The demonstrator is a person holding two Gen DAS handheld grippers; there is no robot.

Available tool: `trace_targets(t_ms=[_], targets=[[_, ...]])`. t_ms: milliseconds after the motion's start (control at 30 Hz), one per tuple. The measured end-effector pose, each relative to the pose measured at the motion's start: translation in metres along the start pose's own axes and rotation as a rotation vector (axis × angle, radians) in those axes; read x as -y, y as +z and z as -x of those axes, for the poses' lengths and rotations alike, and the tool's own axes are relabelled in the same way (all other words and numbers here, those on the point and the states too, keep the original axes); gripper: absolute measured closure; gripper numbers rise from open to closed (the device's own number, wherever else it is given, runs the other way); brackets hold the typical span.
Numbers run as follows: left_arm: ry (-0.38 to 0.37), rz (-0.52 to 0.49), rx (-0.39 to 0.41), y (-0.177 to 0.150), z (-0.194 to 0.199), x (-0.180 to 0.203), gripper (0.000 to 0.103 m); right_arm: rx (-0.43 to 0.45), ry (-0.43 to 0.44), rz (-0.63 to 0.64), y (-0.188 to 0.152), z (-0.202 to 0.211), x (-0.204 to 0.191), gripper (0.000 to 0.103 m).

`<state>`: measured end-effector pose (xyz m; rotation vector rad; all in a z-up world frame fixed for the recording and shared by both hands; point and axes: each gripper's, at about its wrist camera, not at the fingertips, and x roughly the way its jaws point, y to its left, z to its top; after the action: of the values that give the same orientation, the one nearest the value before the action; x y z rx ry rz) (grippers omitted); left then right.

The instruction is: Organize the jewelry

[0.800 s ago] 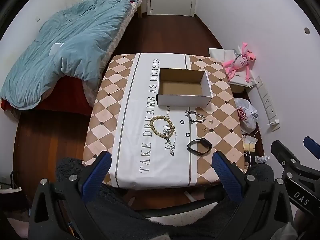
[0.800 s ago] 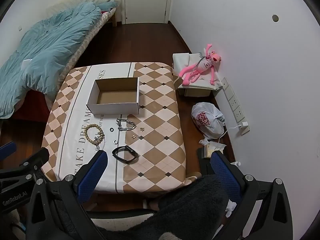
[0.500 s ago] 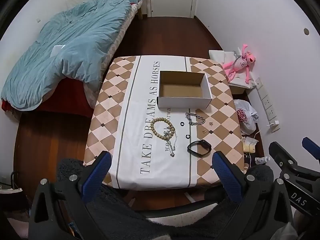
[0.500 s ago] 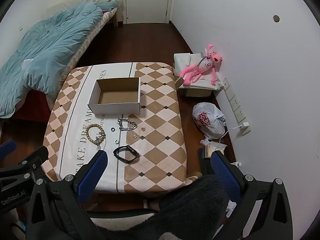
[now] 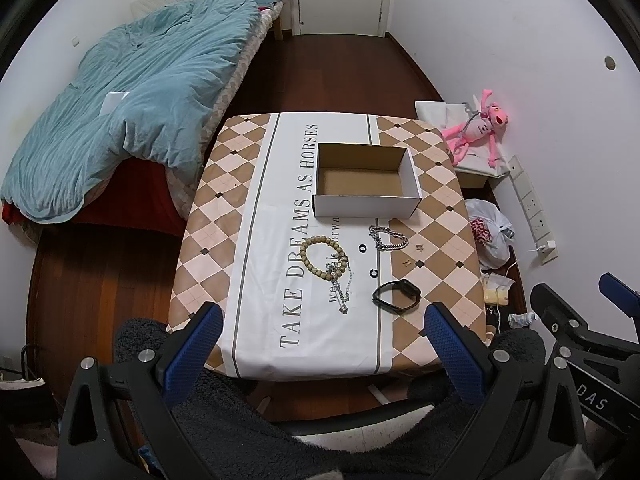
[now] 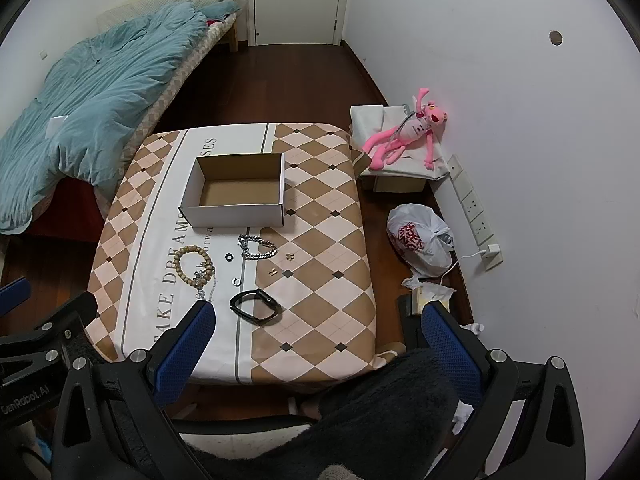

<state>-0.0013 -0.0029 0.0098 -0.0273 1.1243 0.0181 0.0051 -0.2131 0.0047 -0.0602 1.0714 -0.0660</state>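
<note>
An open cardboard box (image 5: 366, 184) (image 6: 236, 192) stands on the checked tablecloth (image 5: 224, 208) (image 6: 328, 240). In front of it lie a wooden bead bracelet (image 5: 320, 256) (image 6: 195, 264), a silver chain (image 5: 388, 237) (image 6: 258, 247), a thin silver necklace (image 5: 345, 288), two small rings (image 6: 229, 256), small gold earrings (image 6: 289, 256) and a black band (image 5: 396, 295) (image 6: 257, 305). My left gripper (image 5: 324, 344) and right gripper (image 6: 316, 340) are both open and empty, held high above the table's near edge.
A bed with a blue duvet (image 5: 120, 100) stands left of the table. A pink plush toy (image 6: 404, 136) lies on a low box at the right wall, with a white plastic bag (image 6: 420, 240) and wall sockets (image 6: 474, 204) nearby. A dark fleece garment (image 5: 320, 440) fills the foreground.
Both views have shifted slightly; the table sits a little lower and nearer in frame. Both grippers stay open and the jewelry has not moved.
</note>
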Motion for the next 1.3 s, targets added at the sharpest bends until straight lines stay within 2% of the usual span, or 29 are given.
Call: trace_targets(t_ms=[1300], targets=[[-0.006, 0.006, -0.002, 0.0027, 0.0036, 0.0048, 0.0, -0.008, 0.002, 0.0, 0.0005, 0.0027, -0.0033, 0.0]])
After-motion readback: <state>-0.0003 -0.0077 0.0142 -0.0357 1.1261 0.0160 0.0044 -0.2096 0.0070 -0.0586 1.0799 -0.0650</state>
